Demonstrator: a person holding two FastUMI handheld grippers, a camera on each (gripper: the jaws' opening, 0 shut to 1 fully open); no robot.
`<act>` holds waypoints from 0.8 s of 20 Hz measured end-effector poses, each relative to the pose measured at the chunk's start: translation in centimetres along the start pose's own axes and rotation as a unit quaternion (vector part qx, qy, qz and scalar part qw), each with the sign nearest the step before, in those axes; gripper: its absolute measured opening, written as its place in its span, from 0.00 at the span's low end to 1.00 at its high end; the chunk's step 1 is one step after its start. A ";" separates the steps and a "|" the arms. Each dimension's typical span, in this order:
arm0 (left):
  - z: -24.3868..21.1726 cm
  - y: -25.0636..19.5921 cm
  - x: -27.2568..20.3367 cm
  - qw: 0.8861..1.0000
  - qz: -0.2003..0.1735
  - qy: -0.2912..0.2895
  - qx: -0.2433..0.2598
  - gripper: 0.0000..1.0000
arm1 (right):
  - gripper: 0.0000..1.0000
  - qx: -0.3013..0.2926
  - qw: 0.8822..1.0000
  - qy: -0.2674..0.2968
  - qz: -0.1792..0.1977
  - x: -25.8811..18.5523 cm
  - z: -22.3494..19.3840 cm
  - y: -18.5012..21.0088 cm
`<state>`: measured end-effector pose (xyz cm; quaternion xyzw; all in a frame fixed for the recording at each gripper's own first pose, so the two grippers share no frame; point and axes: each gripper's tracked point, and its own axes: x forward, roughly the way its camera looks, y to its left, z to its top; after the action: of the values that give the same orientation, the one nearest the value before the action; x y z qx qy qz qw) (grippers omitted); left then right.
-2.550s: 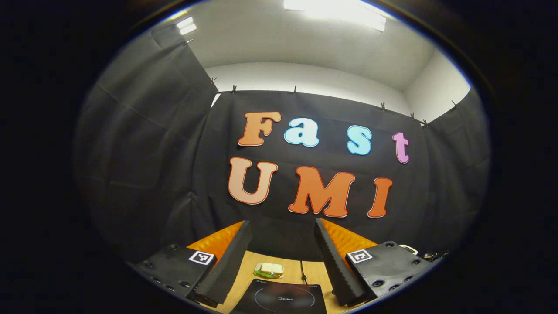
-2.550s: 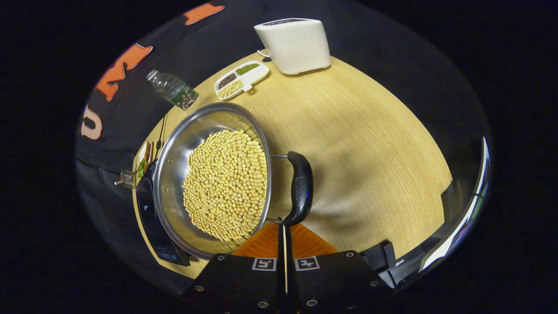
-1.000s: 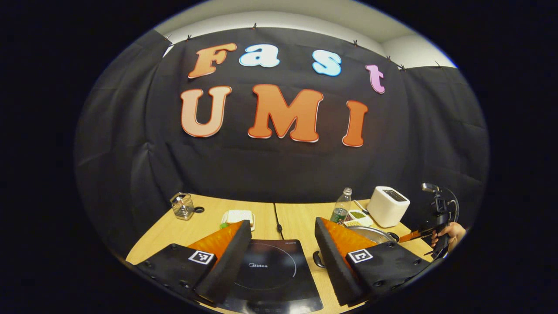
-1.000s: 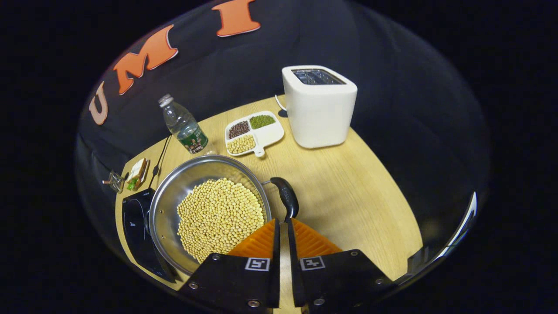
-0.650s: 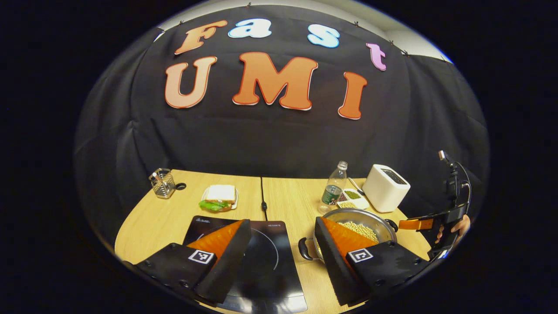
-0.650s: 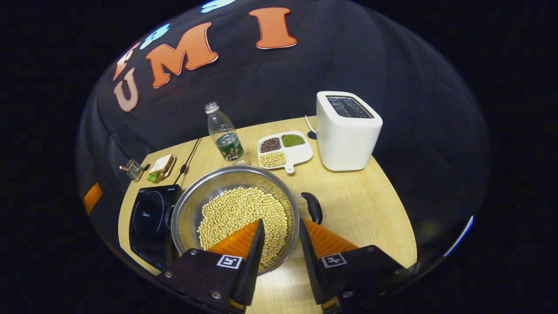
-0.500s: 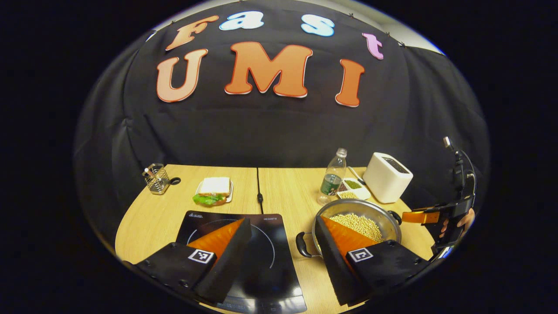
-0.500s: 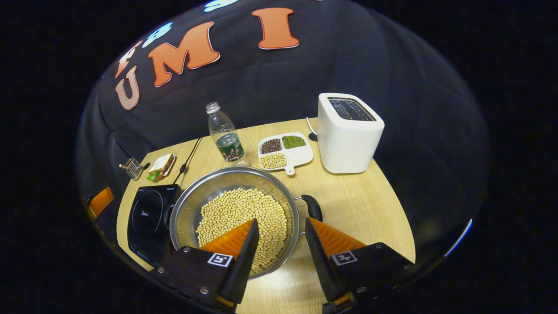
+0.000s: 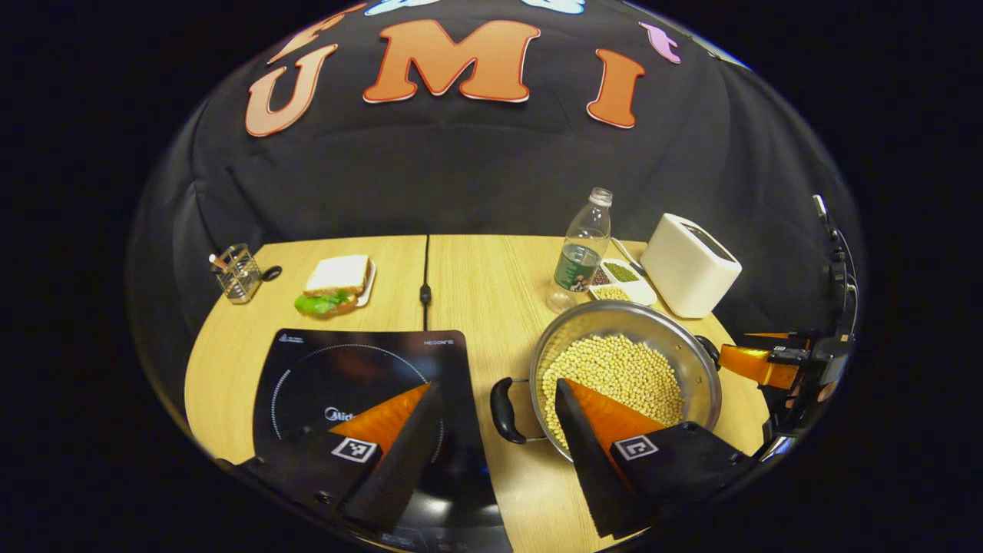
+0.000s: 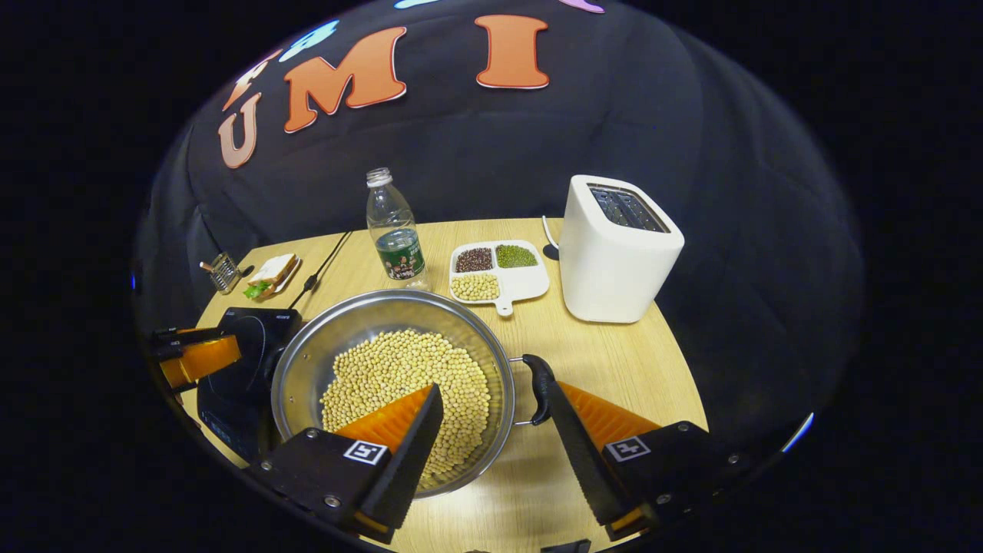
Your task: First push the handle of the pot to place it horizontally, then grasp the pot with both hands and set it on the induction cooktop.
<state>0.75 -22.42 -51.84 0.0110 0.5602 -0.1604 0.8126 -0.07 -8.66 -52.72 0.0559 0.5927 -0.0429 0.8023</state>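
Pot (image 9: 626, 369) of pale beans sits on the table (image 9: 491, 269), just right of the cooktop (image 9: 361, 376) and not yet on it. It has two black handles: in the left gripper view one (image 9: 501, 399) points toward the cooktop, between the left gripper's spread fingers; in the right gripper view the other (image 10: 537, 388) lies level just ahead of that gripper's right finger.

The left gripper (image 9: 495, 445) is wide open and grips nothing; its left finger lies over the cooktop, its right finger over the pot's near rim. The right gripper (image 10: 495, 445) is likewise wide open and empty, its left finger over the beans, its right finger outside the rim by the handle. Whether either finger touches the pot cannot be told. Each gripper also shows in the other's view, at the far edge of the table.

Beyond the pot from the right gripper stand one bottle (image 10: 393, 230), one white toaster (image 10: 618, 250) and one divided dish (image 10: 495, 276) with three sorts of grain. Ahead of the left gripper, past the cooktop, lie one sandwich (image 9: 334, 280) on a plate and one wire holder (image 9: 236, 273), with one black cord (image 9: 425, 265) running back between them and the bottle.
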 end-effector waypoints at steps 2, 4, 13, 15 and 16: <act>-1.2 -0.8 1.3 1.000 -0.003 0.024 -0.009 0.96 | 0.89 0.001 1.000 0.004 0.001 0.3 -0.2 -0.1; -2.2 -1.3 2.6 0.999 -0.002 0.044 -0.013 0.96 | 0.88 -0.006 1.000 0.003 -0.006 0.6 -0.3 -0.6; -4.1 -2.3 5.9 0.997 0.007 0.071 -0.011 0.95 | 0.88 -0.006 1.000 0.019 -0.012 2.2 -1.5 -1.8; -4.0 -2.4 6.5 0.998 0.007 0.062 -0.008 0.95 | 0.89 0.000 1.000 0.026 -0.014 2.9 -2.2 -2.2; -4.1 -2.4 7.0 0.998 0.006 0.059 -0.011 0.95 | 0.89 0.003 0.999 0.031 -0.019 3.2 -2.7 -2.4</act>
<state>-1.36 -25.64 -59.32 0.0152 0.6086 -0.1486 0.7793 -2.03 -10.71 -56.72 0.0483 0.6184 -0.0578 0.7823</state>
